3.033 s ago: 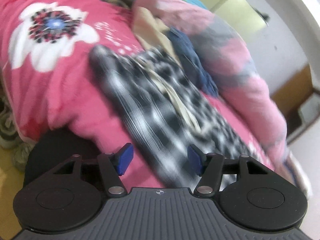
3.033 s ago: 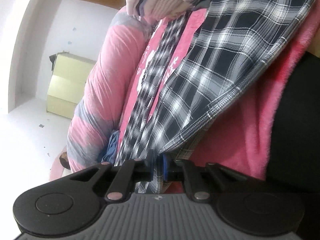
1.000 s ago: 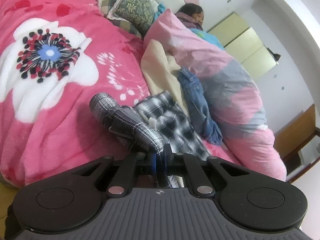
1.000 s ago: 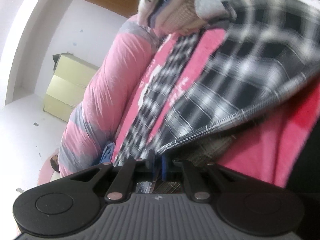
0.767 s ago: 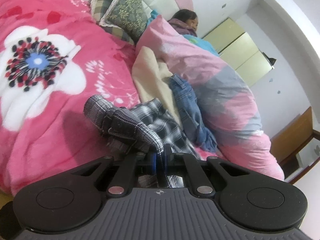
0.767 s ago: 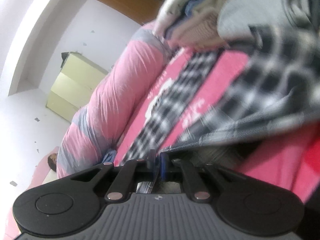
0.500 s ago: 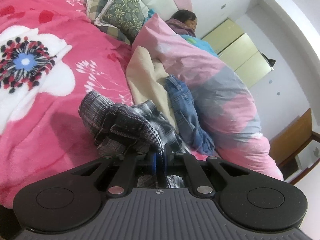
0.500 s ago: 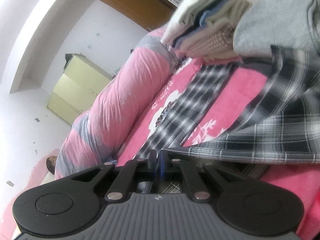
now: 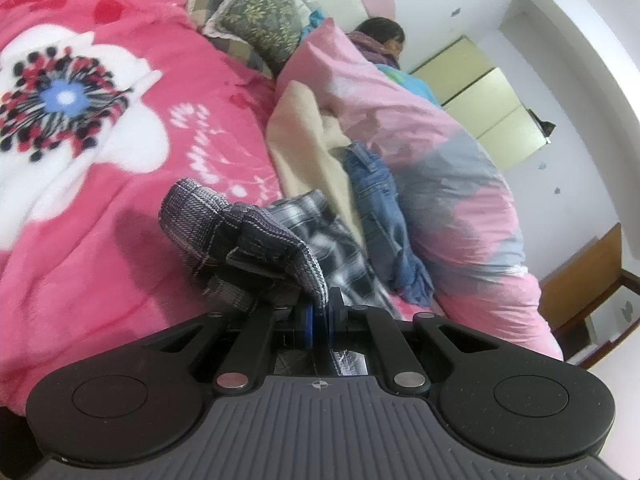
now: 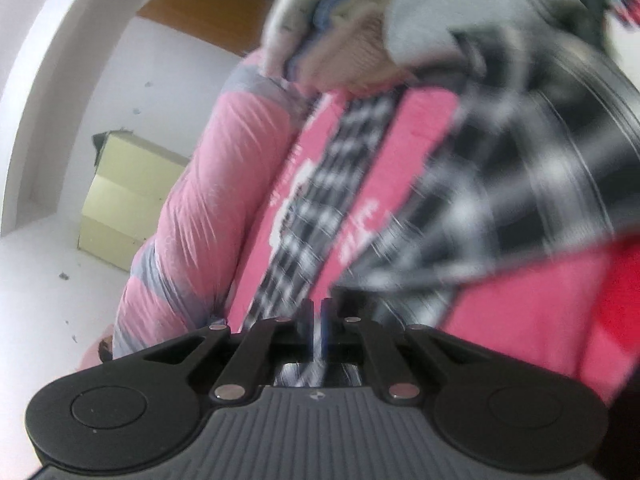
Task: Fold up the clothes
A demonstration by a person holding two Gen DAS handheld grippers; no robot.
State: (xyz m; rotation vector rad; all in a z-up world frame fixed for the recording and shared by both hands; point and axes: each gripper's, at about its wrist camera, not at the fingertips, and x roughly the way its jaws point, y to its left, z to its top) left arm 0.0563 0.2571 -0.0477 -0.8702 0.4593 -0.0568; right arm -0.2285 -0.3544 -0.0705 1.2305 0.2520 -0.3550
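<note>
1. On the left wrist view, the left gripper (image 9: 319,314) is seen clenched on a bunched fold of the plaid shirt (image 9: 248,240); the pinched edge is hidden between the blue pads. The rest of the shirt lies crumpled on the pink blanket (image 9: 100,200), beside the jeans (image 9: 380,208) and a beige cloth (image 9: 304,144).
2. Further back, a rolled pink quilt (image 9: 440,168) is laid along the bed, and pillows (image 9: 256,12) are propped at its head. A person's head is partly hidden behind the quilt. Yellow cabinets (image 9: 492,108) and white walls are seen beyond.
3. On the right wrist view, heavy blur is found. The right gripper (image 10: 316,320) is clenched on another edge of the shirt (image 10: 500,184), which is stretched up to the right; a sleeve strip is laid across the blanket (image 10: 520,300).
4. A stack of folded clothes (image 10: 352,32) is cut off at the top, its items hard to tell apart.
</note>
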